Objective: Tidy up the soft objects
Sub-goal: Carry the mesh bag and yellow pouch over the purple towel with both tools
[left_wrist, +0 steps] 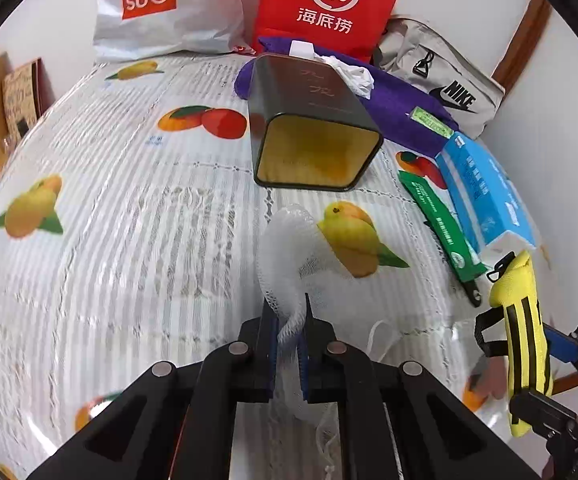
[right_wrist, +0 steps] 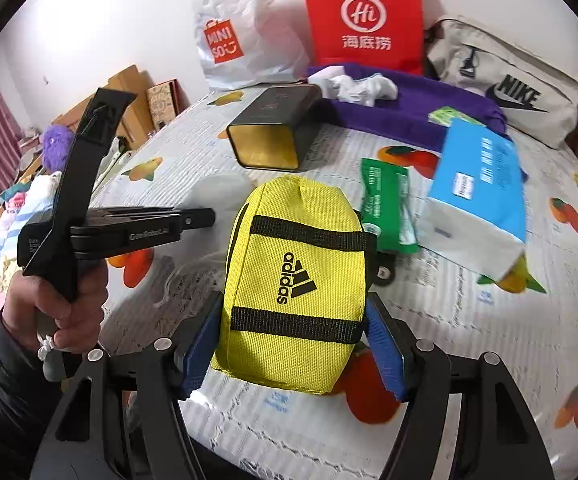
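My left gripper (left_wrist: 291, 344) is shut on a white mesh foam net (left_wrist: 289, 256) and holds it above the fruit-print tablecloth (left_wrist: 129, 208). My right gripper (right_wrist: 293, 344) is shut on a yellow Adidas pouch (right_wrist: 295, 280) with black straps, held upright above the table. The pouch also shows in the left wrist view (left_wrist: 523, 328) at the right. The left gripper shows in the right wrist view (right_wrist: 193, 218) at the left, level with the pouch. A dark tin box (left_wrist: 309, 124) lies on its side ahead, its open gold mouth facing me.
A purple towel (left_wrist: 401, 108) with a white crumpled cloth (left_wrist: 355, 74) lies behind the tin. A blue tissue pack (left_wrist: 485, 188) and green packet (left_wrist: 441, 224) lie right. Miniso bag (left_wrist: 161, 8), red bag (left_wrist: 329, 4) and Nike bag (left_wrist: 445, 80) stand at the wall.
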Available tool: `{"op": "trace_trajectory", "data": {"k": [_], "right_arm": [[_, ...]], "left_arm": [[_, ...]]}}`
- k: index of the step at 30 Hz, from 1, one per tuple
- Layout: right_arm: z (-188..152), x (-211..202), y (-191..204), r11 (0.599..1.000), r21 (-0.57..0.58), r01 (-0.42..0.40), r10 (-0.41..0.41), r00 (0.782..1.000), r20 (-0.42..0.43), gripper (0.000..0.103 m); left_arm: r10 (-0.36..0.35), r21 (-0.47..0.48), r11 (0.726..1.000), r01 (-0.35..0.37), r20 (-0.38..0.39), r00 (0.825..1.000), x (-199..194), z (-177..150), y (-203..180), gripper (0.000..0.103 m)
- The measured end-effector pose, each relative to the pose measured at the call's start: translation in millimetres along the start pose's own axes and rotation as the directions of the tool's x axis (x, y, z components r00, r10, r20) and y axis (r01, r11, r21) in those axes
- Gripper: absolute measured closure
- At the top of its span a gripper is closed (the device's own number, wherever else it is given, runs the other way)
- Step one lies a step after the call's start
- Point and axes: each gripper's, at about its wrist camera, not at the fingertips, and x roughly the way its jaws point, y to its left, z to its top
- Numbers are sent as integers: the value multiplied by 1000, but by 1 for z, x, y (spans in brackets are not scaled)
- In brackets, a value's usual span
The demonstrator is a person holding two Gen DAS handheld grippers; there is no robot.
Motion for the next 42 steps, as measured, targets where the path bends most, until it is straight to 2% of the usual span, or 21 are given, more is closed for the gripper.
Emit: {"op": "trace_trajectory", "data": {"k": [11, 20, 31, 38, 42], "right_arm": [[-10, -29, -25, 994, 61, 91, -95, 994, 52, 35], [-22, -41, -65, 980, 142, 137, -145, 988, 49, 35], [-28, -28, -77, 978, 159, 137, -140, 990, 12, 35], [-21, -32, -76, 983, 138, 124, -127, 992, 9, 35], [-9, -40, -80, 988, 127, 87, -91, 995, 29, 35]], "left_arm": [[64, 43, 997, -63, -23, 998, -6, -13, -18, 94], [54, 37, 998, -54, -13, 998, -19, -15, -27, 94], [21, 18, 1000, -21, -10, 1000, -27, -11, -26, 94], [-2, 17, 1000, 2, 13, 1000, -40, 6, -30, 94], [-7, 21, 1000, 7, 12, 1000, -46, 20, -33, 94]]}}
